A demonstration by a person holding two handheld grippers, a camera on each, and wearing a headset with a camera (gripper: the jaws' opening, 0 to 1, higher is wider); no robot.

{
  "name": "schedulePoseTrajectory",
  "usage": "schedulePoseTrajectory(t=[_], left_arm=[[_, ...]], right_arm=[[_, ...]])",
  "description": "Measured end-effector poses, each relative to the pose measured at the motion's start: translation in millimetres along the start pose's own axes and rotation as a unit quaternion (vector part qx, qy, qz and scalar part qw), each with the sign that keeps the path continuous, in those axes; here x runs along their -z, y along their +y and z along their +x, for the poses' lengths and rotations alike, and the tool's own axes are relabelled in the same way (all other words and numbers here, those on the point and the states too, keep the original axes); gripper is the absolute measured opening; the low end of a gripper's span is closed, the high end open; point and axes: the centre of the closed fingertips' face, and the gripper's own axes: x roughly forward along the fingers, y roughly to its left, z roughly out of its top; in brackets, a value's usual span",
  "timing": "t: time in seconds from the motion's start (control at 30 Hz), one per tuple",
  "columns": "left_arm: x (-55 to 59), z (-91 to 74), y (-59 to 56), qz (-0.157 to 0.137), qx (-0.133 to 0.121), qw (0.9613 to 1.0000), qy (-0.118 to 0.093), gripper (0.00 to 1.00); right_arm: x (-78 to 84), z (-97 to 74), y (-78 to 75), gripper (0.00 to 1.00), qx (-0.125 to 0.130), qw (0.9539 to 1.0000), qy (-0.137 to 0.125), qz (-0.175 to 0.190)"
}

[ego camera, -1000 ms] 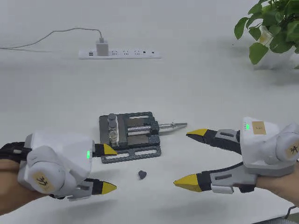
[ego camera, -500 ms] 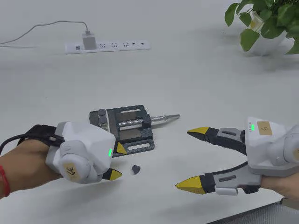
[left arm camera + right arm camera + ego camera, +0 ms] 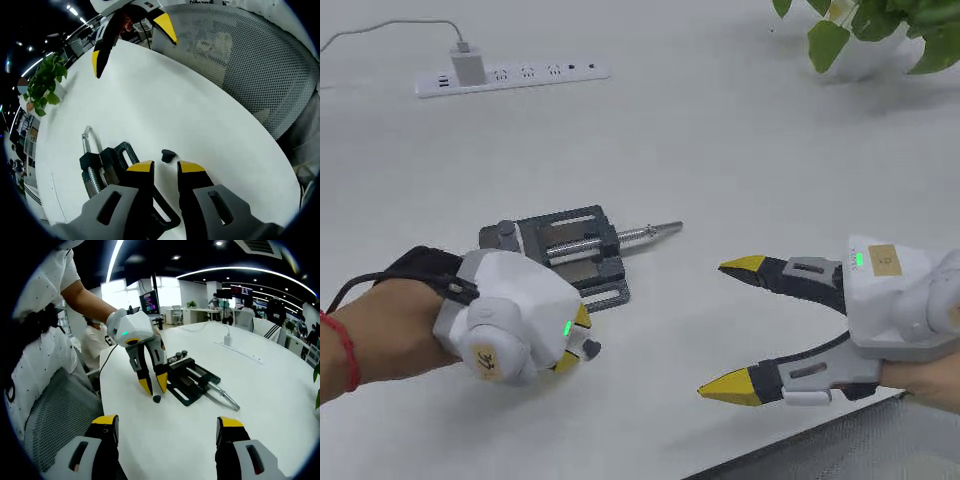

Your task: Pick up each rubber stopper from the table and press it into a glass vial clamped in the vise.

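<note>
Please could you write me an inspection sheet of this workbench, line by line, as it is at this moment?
Surface: white table, clean.
Job's things: vise mid-table, its screw handle pointing right; one dark stopper lies loose on the table beside it.
Clutter: nothing seen.
Grippers: left gripper low over the table, tongs narrowly apart, with the stopper just ahead of the tips; right gripper wide open, holding nothing.
Cables: white cable runs to a charger plugged into the power strip.
Surroundings: plant at the far right; mesh chair beside the table.
</note>
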Motion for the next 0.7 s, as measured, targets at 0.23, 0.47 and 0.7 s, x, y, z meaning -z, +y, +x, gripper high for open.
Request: schedulePoseTrajectory(t=[0.23,0.47,0.7], left_arm=[[0.5,3.5,0.7,0.024,0.018,0.9995,0.002,0.12],[0.4,7.7,0.2,0.035,0.028,0.9990,0.003,0.08],[-2.8,11.5,-1.4,0.038,0.031,0.9988,0.003,0.06]], right_arm=[[2.7,-2.3,-5.4,0.77,0.009,0.9999,-0.001,0.008],[2.3,-3.5,-7.6,0.77,0.014,0.9998,-0.002,0.013],[6.1,-7.4,-8.2,0.76,0.016,0.9997,-0.002,0.016]])
